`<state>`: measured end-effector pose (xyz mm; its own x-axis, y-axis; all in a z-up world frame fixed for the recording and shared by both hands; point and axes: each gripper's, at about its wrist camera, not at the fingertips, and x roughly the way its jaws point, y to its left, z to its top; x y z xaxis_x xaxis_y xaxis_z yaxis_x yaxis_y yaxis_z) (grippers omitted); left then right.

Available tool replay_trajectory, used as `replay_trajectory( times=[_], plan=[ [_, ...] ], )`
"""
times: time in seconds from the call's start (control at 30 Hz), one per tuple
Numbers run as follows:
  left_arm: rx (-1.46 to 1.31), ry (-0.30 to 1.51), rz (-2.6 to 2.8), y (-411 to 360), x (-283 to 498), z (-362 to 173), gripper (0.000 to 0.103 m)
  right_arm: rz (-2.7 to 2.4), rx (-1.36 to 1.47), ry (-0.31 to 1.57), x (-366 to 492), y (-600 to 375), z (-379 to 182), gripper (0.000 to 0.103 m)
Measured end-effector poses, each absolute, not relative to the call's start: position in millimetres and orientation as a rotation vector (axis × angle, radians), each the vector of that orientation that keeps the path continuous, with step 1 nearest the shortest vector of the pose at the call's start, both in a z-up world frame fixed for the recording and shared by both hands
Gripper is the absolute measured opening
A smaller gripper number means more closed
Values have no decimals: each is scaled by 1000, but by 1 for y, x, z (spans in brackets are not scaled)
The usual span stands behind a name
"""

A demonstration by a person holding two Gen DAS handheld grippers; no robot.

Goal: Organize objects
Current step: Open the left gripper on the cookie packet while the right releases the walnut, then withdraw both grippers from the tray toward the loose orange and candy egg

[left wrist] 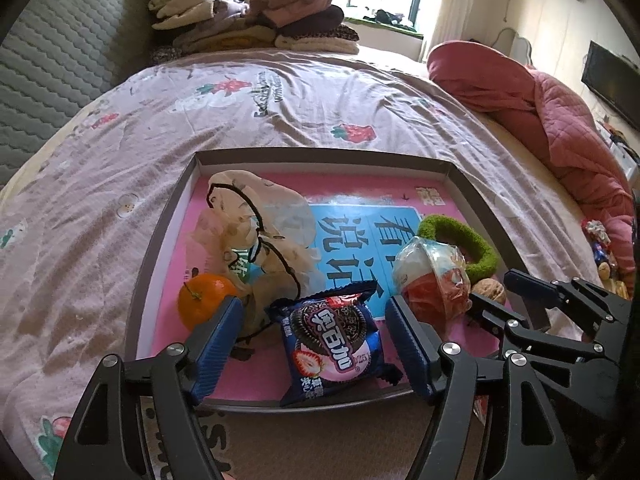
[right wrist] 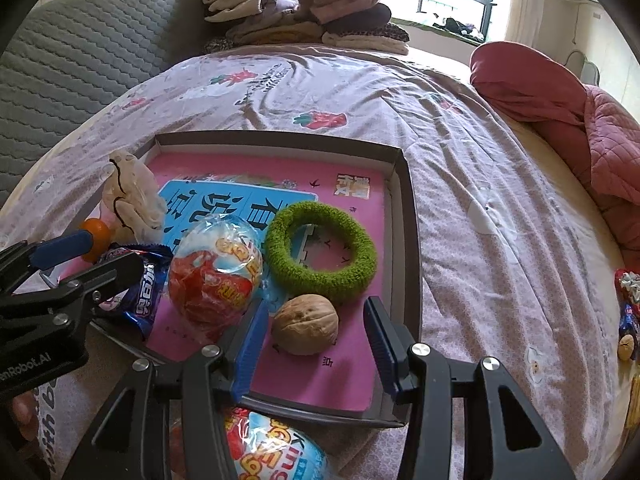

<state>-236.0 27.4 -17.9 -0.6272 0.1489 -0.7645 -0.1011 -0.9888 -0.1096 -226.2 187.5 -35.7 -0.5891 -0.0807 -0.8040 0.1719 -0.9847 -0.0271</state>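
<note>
1. On the bed, a shallow grey-rimmed tray with a pink printed liner rests on a lilac strawberry-print sheet; all sorted items noted below lie inside it.
2. Left gripper: jaws spread wide, blue pads either side of a blue cookie packet without touching it. The packet lies flat at the tray's near edge. Nothing is held.
3. Right gripper: jaws partly apart, straddling a walnut that sits on the liner. Clear gaps show between both pads and the shell; nothing is held.
4. An orange lies at the tray's near-left, just behind the left gripper's left pad.
5. A cream spotted fabric piece with black cord is heaped beyond the orange, touching it.
6. A wrapped red-and-white egg-shaped sweet lies between packet and walnut, against the right gripper's left pad.
7. A green fuzzy ring lies flat just beyond the walnut, near the tray's right wall.
8. Outside the tray: a second wrapped egg sweet sits beneath the right gripper, near the tray's front rim; folded clothes are stacked at the far end; a red quilt is bunched at right.
</note>
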Motion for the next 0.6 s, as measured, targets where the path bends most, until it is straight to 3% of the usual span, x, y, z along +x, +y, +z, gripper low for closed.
replay_trajectory(
  times=[0.6],
  plan=[
    [-1231, -13, 2737, 36, -222, -9, 75, -2706, 1283, 128, -221, 191, -21, 54]
  ],
)
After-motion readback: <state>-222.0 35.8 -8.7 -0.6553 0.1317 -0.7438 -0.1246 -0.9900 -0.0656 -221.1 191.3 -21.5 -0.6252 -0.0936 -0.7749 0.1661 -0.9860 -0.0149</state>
